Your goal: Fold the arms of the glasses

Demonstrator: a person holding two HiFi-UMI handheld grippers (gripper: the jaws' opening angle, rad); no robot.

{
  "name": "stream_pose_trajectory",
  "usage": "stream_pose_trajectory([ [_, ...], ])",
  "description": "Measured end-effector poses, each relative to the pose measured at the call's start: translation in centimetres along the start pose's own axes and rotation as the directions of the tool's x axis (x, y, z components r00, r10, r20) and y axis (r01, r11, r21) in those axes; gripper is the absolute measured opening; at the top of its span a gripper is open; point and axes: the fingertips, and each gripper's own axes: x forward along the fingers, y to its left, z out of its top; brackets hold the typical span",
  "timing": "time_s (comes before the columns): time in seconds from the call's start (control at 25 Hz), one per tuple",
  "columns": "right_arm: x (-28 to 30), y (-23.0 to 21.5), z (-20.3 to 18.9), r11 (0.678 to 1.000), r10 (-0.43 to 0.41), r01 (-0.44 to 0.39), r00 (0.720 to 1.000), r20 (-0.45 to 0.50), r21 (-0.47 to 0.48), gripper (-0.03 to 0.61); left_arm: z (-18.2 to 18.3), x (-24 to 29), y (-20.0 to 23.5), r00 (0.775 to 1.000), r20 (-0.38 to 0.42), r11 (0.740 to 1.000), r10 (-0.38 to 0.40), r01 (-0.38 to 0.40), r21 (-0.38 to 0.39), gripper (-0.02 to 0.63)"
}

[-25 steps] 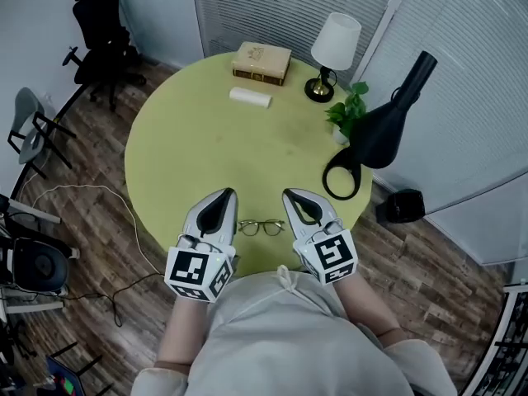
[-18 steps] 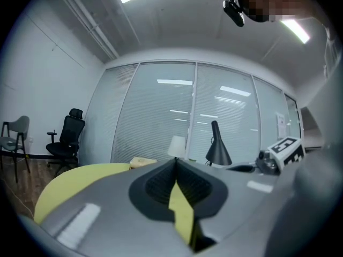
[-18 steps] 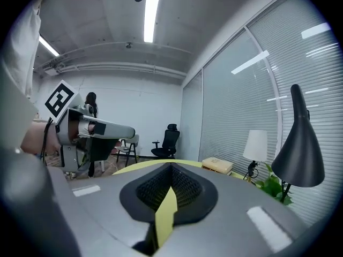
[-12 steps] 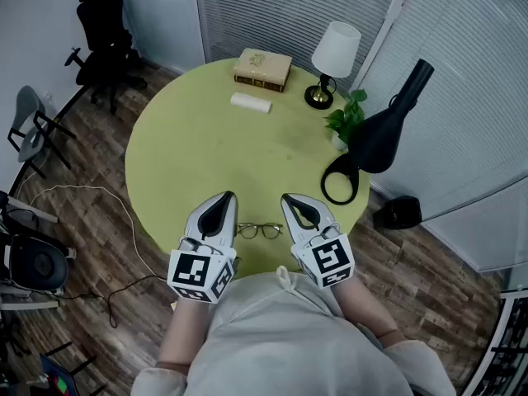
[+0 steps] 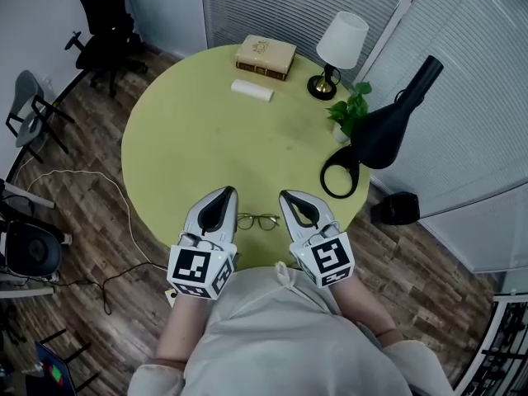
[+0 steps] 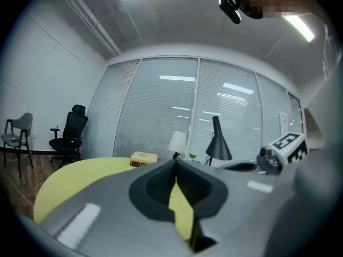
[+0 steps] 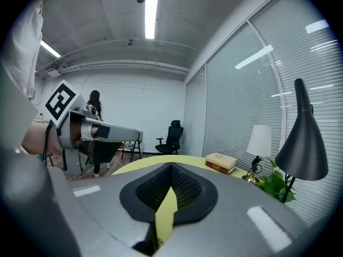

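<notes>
The left gripper (image 5: 224, 193) and right gripper (image 5: 286, 195) have smooth, matt grey plastic shells with ribbed black pads (image 7: 187, 191). Between them the glasses (image 5: 258, 221) show a thin, metal-looking frame, on a table (image 5: 214, 139) with a smooth, matt yellow-green top; beneath them the floor (image 5: 412, 262) is wood-grain plank.

Left gripper (image 5: 226, 191), right gripper (image 5: 286, 195); jaws together

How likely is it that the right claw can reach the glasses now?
Probably yes: the glasses lie on the table just beside the right claw, with nothing between them. The claw is shut and empty.
</notes>
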Motion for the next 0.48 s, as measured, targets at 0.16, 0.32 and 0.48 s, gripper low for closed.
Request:
stream_pose_trajectory([
  [0.16, -0.19, -0.24, -0.25, 1.000, 0.004, -0.004, 1.000, -0.007, 0.005, -0.002, -0.12, 0.20, -0.15, 1.000, -0.006, 1.000, 0.007, -0.007, -0.002, 0.006],
  [0.32, -0.24, -0.57, -0.41, 1.000, 0.005, -0.005, 1.000, -0.007, 0.008, -0.002, -0.55, 0.58, -0.35, 1.000, -0.024, 1.000, 0.009, -0.009, 0.012, 0.006],
  [0.48, -0.02, -0.62, -0.51, 1.000, 0.020, -0.019, 1.000, -0.005, 0.017, -0.002, -0.91, 0.90, -0.37, 0.999, -0.037, 1.000, 0.011, -0.010, 0.023, 0.006],
])
